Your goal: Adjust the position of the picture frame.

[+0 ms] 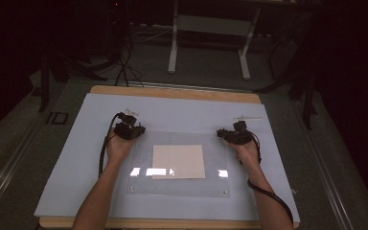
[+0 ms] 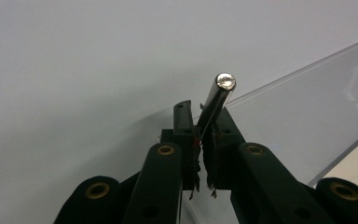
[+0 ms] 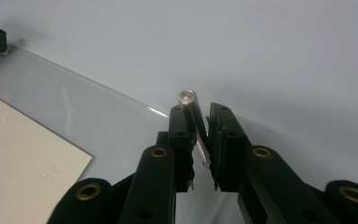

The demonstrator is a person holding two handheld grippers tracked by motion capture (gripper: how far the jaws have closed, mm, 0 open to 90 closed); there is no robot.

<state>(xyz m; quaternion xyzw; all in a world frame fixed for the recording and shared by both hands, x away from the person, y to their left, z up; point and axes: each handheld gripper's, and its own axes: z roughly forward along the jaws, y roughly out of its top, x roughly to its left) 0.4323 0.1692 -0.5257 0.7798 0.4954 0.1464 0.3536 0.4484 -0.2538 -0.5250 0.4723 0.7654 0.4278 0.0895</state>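
Left gripper [image 2: 204, 140] and right gripper [image 3: 200, 140], each clamped on a metal pin [image 2: 216, 100], above clear sheet [image 1: 143, 184].

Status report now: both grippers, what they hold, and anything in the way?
Left gripper shut on short shiny metal pin. Right gripper holds second metal pin. Both above clear acrylic plate; beige square sheet beneath. Nothing blocking.

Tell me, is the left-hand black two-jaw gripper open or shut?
Shut on a shiny metal pin: in the left gripper view the left gripper has its jaws closed against the pin's sides, which sticks out past their tips.
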